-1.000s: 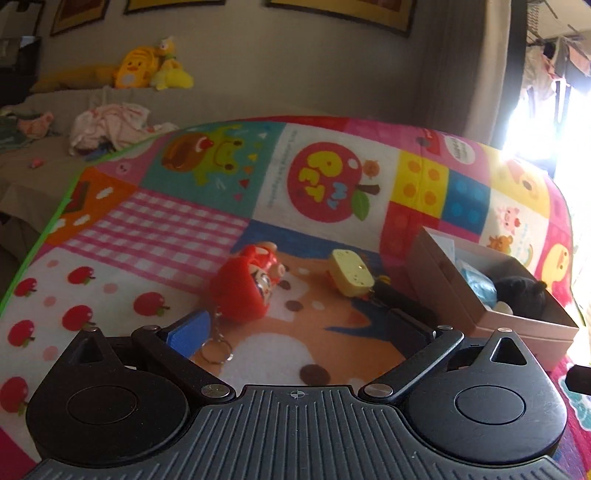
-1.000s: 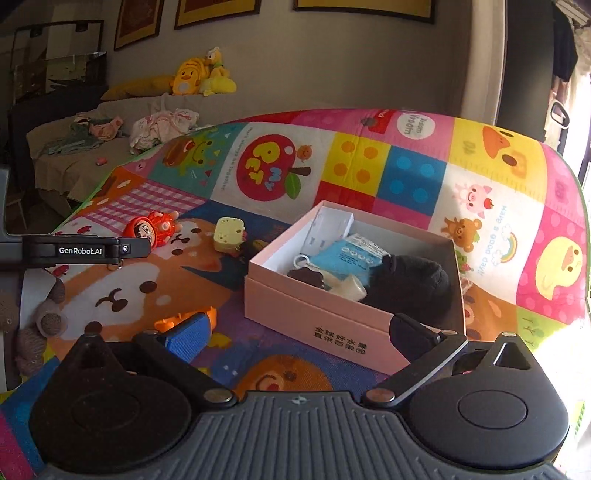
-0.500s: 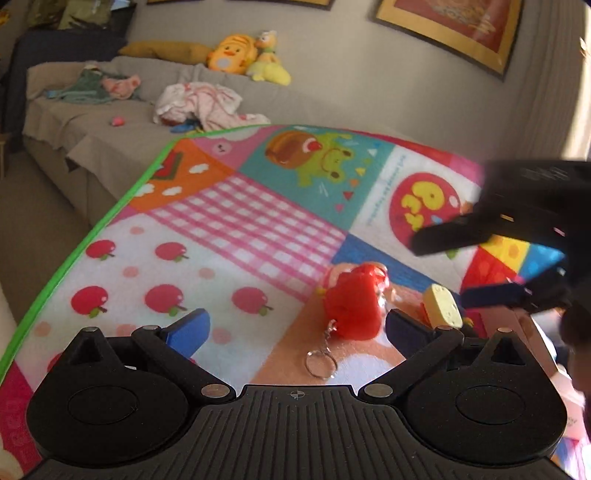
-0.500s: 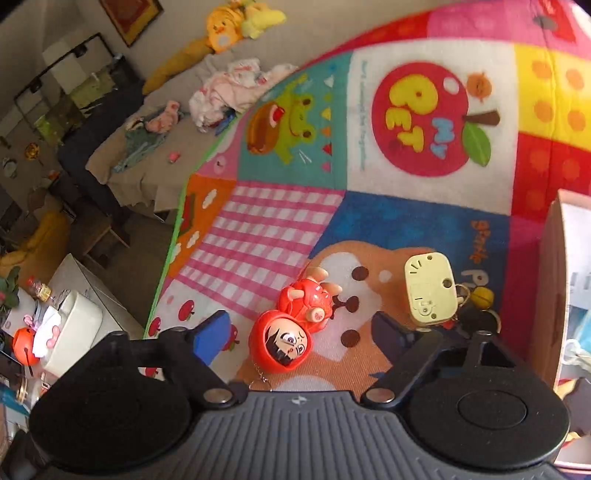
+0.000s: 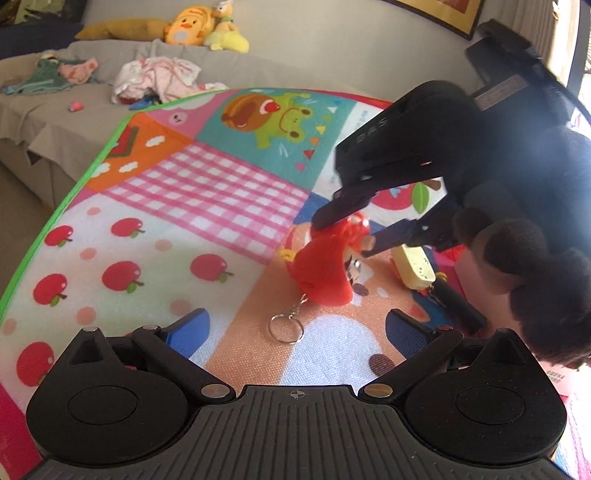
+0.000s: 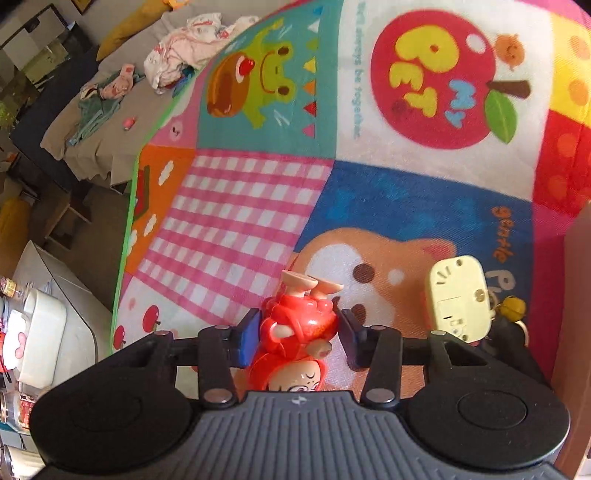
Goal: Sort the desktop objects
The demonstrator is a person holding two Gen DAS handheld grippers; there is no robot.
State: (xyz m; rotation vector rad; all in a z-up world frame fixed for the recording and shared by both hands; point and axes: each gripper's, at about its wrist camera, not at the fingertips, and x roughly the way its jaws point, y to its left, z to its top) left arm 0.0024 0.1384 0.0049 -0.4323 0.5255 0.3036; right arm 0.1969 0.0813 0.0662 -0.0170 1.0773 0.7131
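Note:
A red toy figure on a key ring lies on the colourful play mat. My right gripper points down over the figure, which sits between its blue pads. The jaws are closing; the left pad touches the toy and a sliver of gap shows at the right pad. In the left wrist view the right gripper straddles the figure's upper part, held by a hand in a dark fuzzy glove. My left gripper hangs open just short of the metal ring, gripping nothing.
A pale yellow gadget with a small yellow bell lies right of the figure, with a black strap piece beside it. The pink box wall stands at the far right. A sofa with clothes and plush toys lies beyond the mat's green edge.
The right gripper swung from the pink box over to the red figure, tipped down, and narrowed its jaws around it. The left gripper shifted slightly and stays open.

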